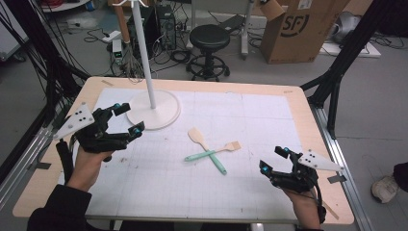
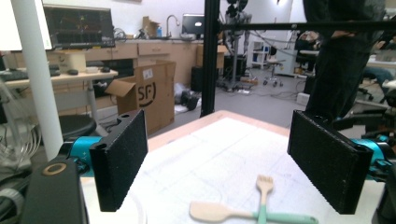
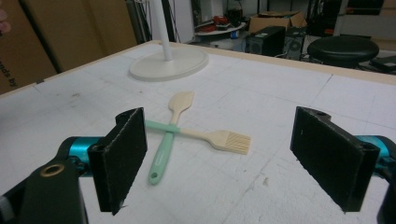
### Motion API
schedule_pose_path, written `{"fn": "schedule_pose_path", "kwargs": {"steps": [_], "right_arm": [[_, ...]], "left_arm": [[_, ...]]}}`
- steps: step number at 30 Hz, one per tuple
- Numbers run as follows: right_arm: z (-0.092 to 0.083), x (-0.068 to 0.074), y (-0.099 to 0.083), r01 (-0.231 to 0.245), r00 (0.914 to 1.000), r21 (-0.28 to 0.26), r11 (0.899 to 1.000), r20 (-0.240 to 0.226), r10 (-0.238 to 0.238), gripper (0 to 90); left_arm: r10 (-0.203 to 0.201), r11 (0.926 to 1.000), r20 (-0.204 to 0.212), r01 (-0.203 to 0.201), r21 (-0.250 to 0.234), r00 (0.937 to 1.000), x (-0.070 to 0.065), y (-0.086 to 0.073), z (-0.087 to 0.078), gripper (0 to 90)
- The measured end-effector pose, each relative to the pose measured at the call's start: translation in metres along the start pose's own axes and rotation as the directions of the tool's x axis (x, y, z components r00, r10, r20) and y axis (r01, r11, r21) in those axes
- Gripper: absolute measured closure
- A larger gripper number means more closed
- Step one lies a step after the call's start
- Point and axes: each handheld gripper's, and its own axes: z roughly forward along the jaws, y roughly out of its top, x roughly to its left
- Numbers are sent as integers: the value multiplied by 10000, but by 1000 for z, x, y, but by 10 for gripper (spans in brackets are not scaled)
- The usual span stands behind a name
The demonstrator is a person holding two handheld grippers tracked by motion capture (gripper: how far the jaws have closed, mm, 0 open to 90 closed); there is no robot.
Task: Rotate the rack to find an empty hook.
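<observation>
High view: a wooden-edged tabletop (image 1: pixel 298 103) covered by a white gridded mat is seen, with two utensils crossed near its middle. A spatula (image 1: pixel 206 149) with a pale flat blade and a mint-green handle lies over or under a basting brush (image 1: pixel 214 151) with pale bristles and a like handle; which one is on top cannot be made out here. In the right gripper view the brush handle is seen passing across the spatula handle. A white stand (image 1: pixel 153 109) with a round flat base and a slim pole is placed at the far left, its top cut off. The left gripper (image 1: pixel 129 118) is held near that base, jaws spread wide and holding nothing. The right gripper (image 1: pixel 273 159) is held right of the utensils, jaws likewise wide and bare. The jaw pads are shown as black, rough-textured rectangles.
</observation>
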Motion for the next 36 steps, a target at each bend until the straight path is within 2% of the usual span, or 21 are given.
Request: {"fn": "schedule_pose_path", "kwargs": {"steps": [2, 5, 7, 9, 15, 18, 25, 30, 36], "right_arm": [[0, 1, -1, 24, 10000, 72, 10000, 30, -24, 176], [-2, 2, -3, 64, 9999, 27, 10000, 138, -65, 176], [-4, 3, -5, -30, 9998, -30, 10000, 172, 31, 175], [-5, 3, -8, -128, 9998, -13, 9999, 170, 128, 176], [-8, 5, -14, -239, 9996, -50, 9997, 171, 240, 176], [-9, 4, -17, -316, 9992, -73, 9995, 235, 318, 176], [-7, 3, -19, -280, 9991, -105, 9996, 307, 283, 176], [-4, 3, -18, -281, 9994, -55, 9996, 199, 282, 176], [0, 5, -12, -225, 9997, -84, 9997, 52, 225, 176]], "left_arm": [[-93, 9999, -42, 94, 113, 9999, -4, -8, -3, 202], [55, 9995, -180, -50, 297, 9998, -13, -23, -8, 203], [-112, 9996, -168, 116, 246, 9998, -16, -32, -12, 207], [-255, 9994, -220, 261, 245, 9994, -18, -40, -14, 209], [-334, 9985, -499, 355, 414, 9982, -19, -57, -21, 208], [-386, 9981, -577, 413, 451, 9976, -19, -60, -24, 206], [-201, 9986, -703, 235, 482, 9973, -16, -59, -27, 203], [-159, 9985, -807, 200, 509, 9966, -15, -59, -31, 204], [-429, 9984, -987, 463, 323, 9942, -10, -62, -40, 206]]}}
